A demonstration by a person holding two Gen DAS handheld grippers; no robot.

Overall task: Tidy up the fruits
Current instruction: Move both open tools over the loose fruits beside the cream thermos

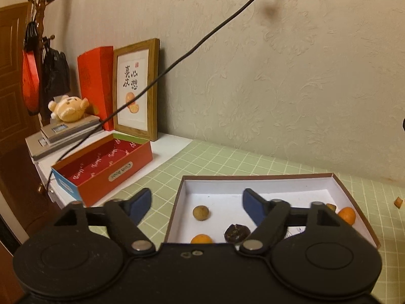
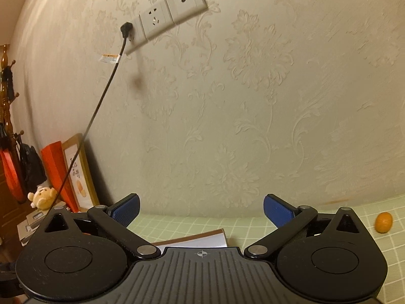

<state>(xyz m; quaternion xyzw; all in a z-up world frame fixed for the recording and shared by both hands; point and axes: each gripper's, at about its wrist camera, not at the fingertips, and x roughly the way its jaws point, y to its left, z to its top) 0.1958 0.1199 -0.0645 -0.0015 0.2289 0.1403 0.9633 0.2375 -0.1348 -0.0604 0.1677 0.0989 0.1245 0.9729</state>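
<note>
My tray (image 1: 336, 185) sits on the table (image 1: 227, 162) — light card, stiff enough to lift by a wall. In it, largest first: a dark, wrinkled fruit (image 1: 236, 232) at 6 o'clock, soft, so pinch gently; kumquats (image 1: 347, 215) at 3 and 6, smooth and apt to roll; a tan longan (image 1: 201, 212) at 9, brittle-shelled. Another kumquat (image 2: 383, 222) lies loose on the table. Left fingers (image 1: 195, 204) spread, empty; right fingers (image 2: 201, 211) wide, empty.
</note>
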